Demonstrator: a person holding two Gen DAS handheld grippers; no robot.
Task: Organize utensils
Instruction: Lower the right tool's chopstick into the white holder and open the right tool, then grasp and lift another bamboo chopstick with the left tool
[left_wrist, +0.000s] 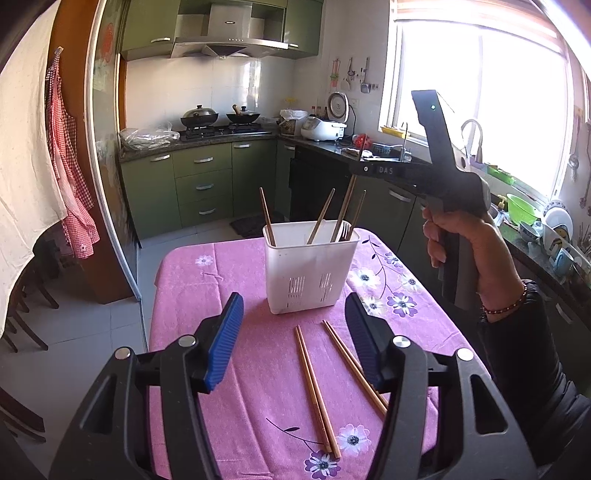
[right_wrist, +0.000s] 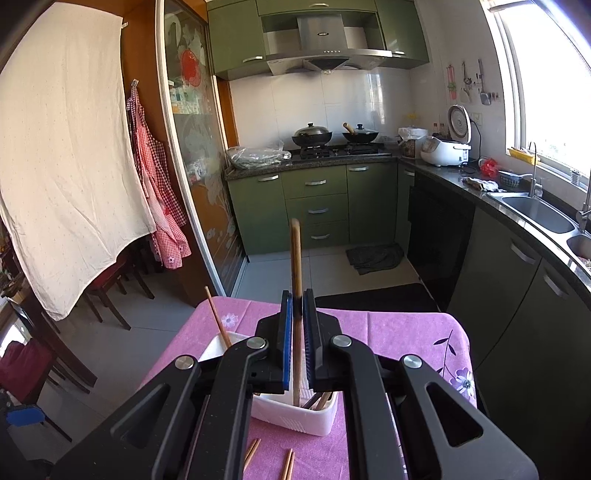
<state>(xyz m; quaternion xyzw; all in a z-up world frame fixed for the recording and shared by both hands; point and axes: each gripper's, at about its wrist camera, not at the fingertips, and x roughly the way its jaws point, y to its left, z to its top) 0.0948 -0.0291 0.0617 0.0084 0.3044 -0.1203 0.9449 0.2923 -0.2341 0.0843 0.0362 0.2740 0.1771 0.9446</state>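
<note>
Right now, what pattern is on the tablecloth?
Pink tablecloth with purple-and-white flowers; clearest from the left wrist.

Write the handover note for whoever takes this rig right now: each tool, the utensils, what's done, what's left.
Right tool: shut on a brown wooden chopstick, held upright over the white plastic utensil holder.
Left tool: open, holding nothing, above the pink flowered tablecloth.
Done: several chopsticks and a metal fork stand in the holder.
Left: lower and release the held chopstick, then collect the two chopstick pairs lying on the cloth.
</note>
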